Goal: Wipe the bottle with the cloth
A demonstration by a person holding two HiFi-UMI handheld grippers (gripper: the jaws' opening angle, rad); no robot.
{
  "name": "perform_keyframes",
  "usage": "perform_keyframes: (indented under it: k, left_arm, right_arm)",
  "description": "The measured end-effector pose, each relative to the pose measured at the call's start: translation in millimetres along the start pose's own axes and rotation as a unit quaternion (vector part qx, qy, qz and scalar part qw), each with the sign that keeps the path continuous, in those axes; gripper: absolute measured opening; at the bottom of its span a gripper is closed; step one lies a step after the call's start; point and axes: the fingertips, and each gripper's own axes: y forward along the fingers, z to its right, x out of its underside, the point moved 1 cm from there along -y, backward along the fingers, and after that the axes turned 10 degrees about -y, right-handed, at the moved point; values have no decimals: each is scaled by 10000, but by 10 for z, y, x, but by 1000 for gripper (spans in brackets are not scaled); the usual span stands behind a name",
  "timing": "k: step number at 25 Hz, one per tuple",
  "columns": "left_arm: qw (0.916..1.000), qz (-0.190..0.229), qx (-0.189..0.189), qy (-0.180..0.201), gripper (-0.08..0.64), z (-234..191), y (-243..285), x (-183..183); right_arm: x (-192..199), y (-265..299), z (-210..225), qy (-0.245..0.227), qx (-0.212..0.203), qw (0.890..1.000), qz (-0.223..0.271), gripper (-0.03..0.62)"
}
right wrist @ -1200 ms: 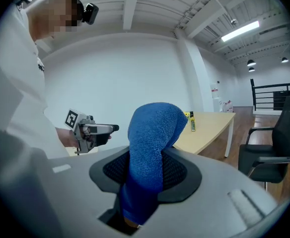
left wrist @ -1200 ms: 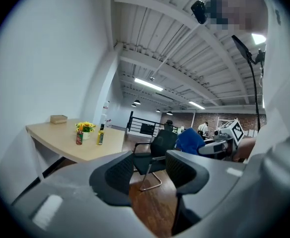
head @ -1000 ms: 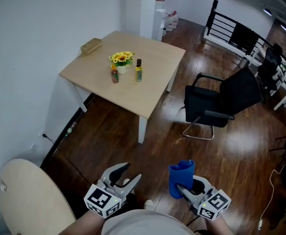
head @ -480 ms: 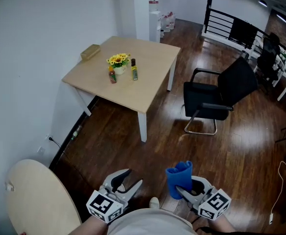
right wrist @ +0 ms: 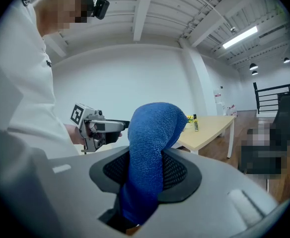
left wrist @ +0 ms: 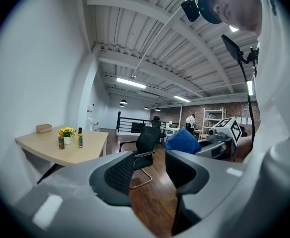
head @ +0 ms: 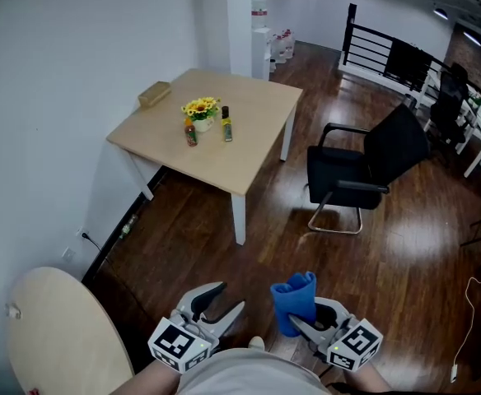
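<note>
While waist-low, right gripper (head: 296, 326) around cloth (head: 295, 297).

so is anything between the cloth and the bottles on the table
Nothing visible: open floor lies between the right gripper, shut on the cloth, and the table with the tall bottle and small bottle; the chair stands aside.

Two bottles (head: 226, 126) (head: 192, 134), one cloth (head: 294, 301), one chair (head: 364, 167) (black), two tables (head: 253, 134) (head: 51, 332).

Bright, even light from ceiling strips (left wrist: 131, 83) at twelve o'clock; floor (head: 417, 233) glare at three; gripper-view edges warped, black.
</note>
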Motion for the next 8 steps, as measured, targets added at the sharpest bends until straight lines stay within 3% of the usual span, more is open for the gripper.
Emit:
perform_keyframes:
  k: [8]
  left_arm:
    - [9999, -60, -145, -6, 215, 1, -44, 75]
  right_arm:
    - [23, -16, -19, -24, -98, 9999, -34, 152]
